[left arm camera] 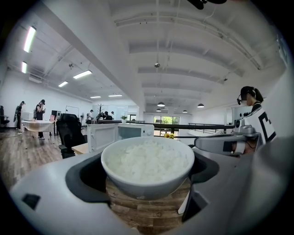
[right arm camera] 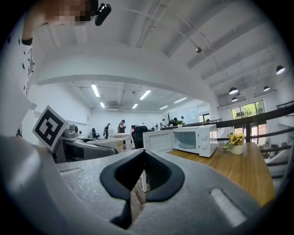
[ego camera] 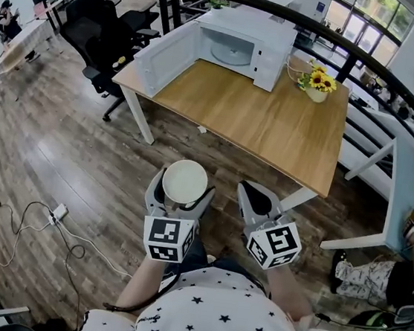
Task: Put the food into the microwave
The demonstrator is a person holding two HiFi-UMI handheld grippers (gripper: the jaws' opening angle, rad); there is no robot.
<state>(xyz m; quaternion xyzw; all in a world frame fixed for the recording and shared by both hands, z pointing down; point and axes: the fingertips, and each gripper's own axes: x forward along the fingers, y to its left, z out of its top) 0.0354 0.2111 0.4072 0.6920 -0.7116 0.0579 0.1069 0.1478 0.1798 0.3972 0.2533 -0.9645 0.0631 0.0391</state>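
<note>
Left claw (ego camera: 183, 186), right claw (ego camera: 260, 199): grey shells, black inner pads. Each bears a white cube (ego camera: 168, 239) printed with black square markers. Person wears a white shirt (ego camera: 217, 323), small black stars.

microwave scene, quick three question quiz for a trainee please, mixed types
1. True or false: the microwave door is shut.
2. What does the left gripper hold? A) an empty cup B) a bowl of rice C) a plate of bread
3. Fill in: the right gripper has its jaws ___, with nothing between them.
Key: 1 false, the door stands open; 2 B; 3 together.
</note>
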